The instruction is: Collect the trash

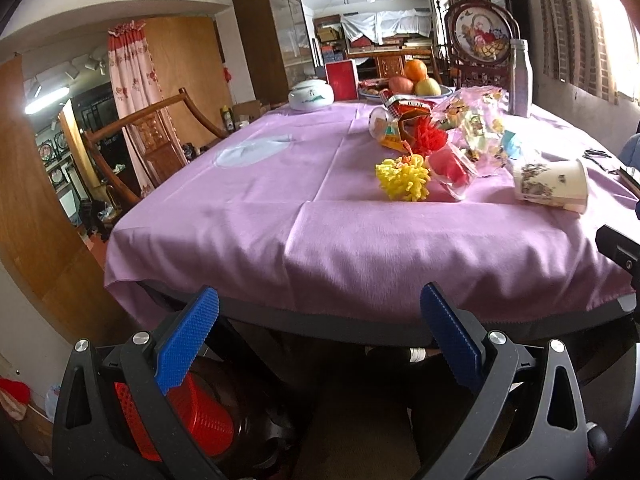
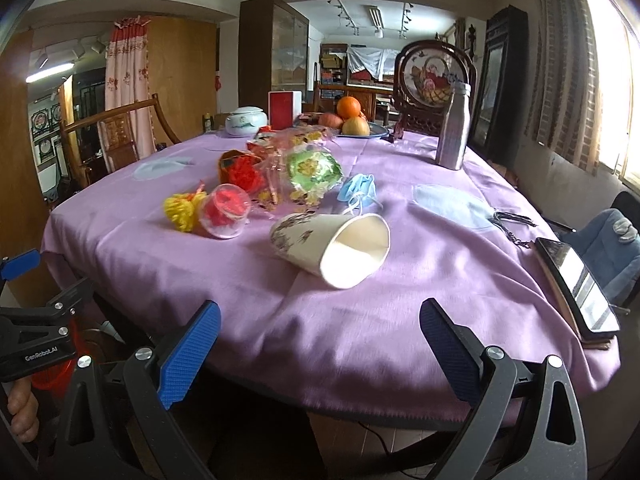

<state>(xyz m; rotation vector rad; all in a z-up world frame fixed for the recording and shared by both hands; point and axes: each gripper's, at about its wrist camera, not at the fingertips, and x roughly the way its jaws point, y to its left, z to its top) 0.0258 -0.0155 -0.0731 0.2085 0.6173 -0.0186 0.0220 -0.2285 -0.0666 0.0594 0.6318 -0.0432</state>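
"GenRobot.AI" lettering on left gripper [image 2: 24,308]

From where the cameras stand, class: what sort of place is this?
Probably a lived-in home dining room: a table under a purple cloth, a fruit plate, a carved wooden chair and a glass-fronted cabinet.

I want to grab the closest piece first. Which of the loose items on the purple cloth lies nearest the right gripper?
The tipped paper cup, on its side with its mouth facing the open right gripper; the yellow pom-pom and blue mask lie farther back.
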